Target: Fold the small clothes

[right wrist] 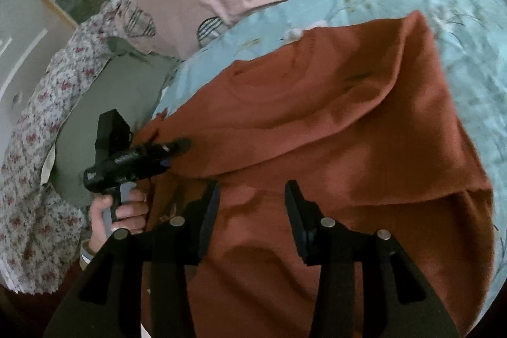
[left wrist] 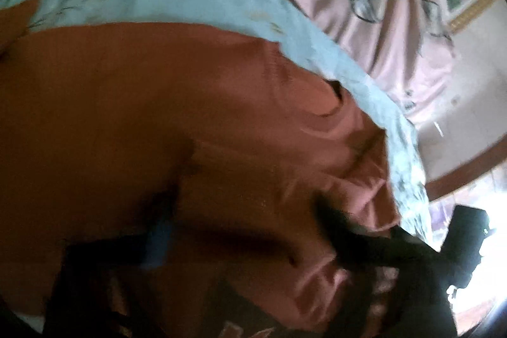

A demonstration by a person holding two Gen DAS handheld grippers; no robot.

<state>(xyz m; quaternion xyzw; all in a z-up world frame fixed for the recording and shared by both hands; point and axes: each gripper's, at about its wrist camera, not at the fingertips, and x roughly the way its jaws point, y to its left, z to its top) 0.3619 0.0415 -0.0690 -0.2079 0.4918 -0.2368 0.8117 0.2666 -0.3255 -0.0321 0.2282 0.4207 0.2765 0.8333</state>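
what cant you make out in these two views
- Left wrist view: the left gripper is dark and motion-blurred, so how its jaws stand is unclear.
- Right wrist view: the left gripper's tip lies against the rust shirt; whether it pinches cloth is too small to tell.
- Shirt's near hem: cut off by the bottom edge and hidden by the right gripper.

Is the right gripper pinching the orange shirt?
No, the right gripper has its fingers spread open above the orange shirt, with nothing pinched between them.
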